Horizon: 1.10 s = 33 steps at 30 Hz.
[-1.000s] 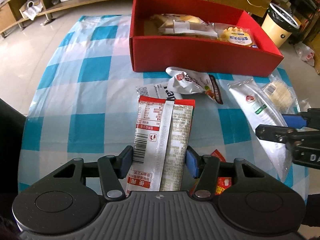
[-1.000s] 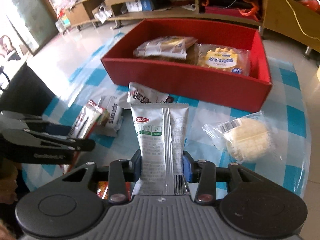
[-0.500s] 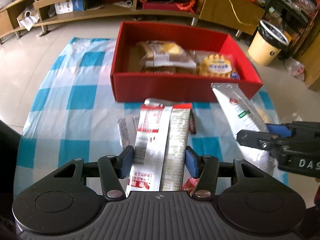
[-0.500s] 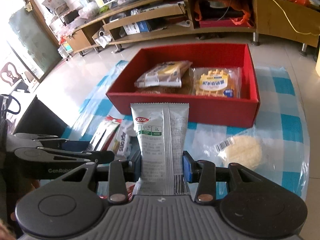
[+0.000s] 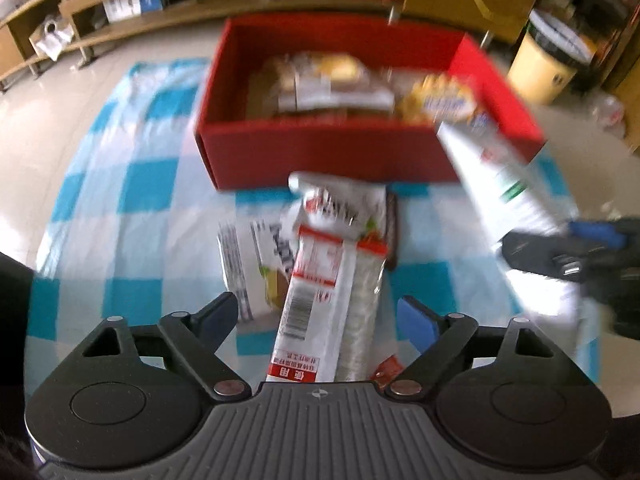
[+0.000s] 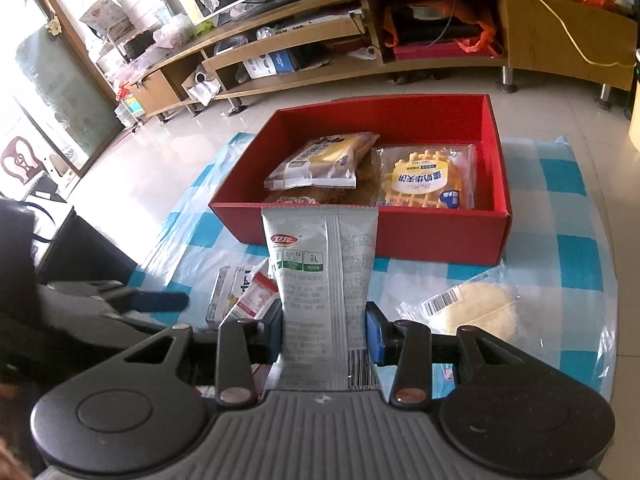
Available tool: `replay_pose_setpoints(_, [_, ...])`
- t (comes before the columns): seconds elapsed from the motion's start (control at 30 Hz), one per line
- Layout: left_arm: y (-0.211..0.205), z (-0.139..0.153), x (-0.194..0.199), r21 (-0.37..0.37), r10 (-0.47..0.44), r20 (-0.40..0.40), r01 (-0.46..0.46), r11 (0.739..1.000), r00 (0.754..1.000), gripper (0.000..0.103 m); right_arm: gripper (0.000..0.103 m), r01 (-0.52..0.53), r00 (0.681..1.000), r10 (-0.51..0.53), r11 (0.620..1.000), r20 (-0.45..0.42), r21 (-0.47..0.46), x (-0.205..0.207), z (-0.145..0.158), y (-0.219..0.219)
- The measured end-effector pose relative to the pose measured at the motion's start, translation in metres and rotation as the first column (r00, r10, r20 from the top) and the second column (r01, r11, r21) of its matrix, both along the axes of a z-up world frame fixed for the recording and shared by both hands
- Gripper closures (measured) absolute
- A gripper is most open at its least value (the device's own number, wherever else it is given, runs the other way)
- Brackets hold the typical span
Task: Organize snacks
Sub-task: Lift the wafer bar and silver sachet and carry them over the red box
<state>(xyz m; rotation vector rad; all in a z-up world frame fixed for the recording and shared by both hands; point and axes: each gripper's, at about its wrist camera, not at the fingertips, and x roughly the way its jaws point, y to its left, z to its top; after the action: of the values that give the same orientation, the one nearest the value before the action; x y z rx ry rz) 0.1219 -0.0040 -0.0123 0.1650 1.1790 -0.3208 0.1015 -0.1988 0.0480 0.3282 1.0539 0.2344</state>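
A red box [image 5: 320,156] [image 6: 440,236] on the blue checked cloth holds a bread pack [image 6: 320,160] and a waffle pack [image 6: 428,180]. My left gripper [image 5: 318,316] is open; a red-and-white snack pack [image 5: 320,308] lies loose between its spread fingers, over other packets. My right gripper [image 6: 324,328] is shut on a grey-white snack pack [image 6: 324,280], held upright in front of the box; it also shows in the left wrist view [image 5: 500,184], at the box's right corner.
A white packet [image 5: 260,268] and a red-printed bag [image 5: 340,204] lie before the box. A clear-wrapped round cake [image 6: 472,308] lies at the right. A yellow bin [image 5: 548,68] and low wooden shelves [image 6: 360,40] stand beyond the table.
My left gripper has opened and let go of the red-and-white pack, which now sits loose. My right gripper has carried the grey pack up and toward the box.
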Motion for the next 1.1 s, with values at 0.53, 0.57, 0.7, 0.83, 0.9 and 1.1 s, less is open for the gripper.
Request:
replay_pose_setpoints(0.53, [0.005,0.006,-0.007,-0.019,0.007,-0.011,-0.007,1.000,1.000,0.043,0.065,0.035,0.999,-0.035,0.999,0.004,0.002,-0.005,0.002,-0.014])
replay_pose_setpoints(0.57, [0.007,0.011,-0.006,-0.036,0.018,-0.004,-0.018,0.999,1.000,0.043,0.065,0.038,0.999,-0.038,0.999,0.007,0.003,-0.005,0.002,-0.014])
replay_pose_setpoints(0.7, [0.013,0.026,0.000,-0.089,0.054,0.023,-0.052,0.995,0.998,0.043,0.065,0.041,0.999,-0.041,0.999,0.012,0.002,-0.003,0.004,-0.015])
replay_pose_setpoints(0.83, [0.010,0.036,0.004,-0.106,0.065,0.043,-0.060,0.993,0.997,0.043,0.065,0.045,0.999,-0.045,0.999,0.019,0.000,0.001,0.005,-0.014])
replay_pose_setpoints(0.9, [0.007,0.040,0.006,-0.113,0.063,0.054,-0.056,0.992,0.997,0.043,0.065,0.049,0.998,-0.049,0.999,0.027,-0.001,0.004,0.007,-0.014])
replay_pose_setpoints(1.1, [-0.002,0.053,0.015,-0.125,0.063,0.091,-0.051,0.991,0.994,0.043,0.065,0.064,0.996,-0.064,0.998,0.062,0.003,0.012,0.017,-0.019])
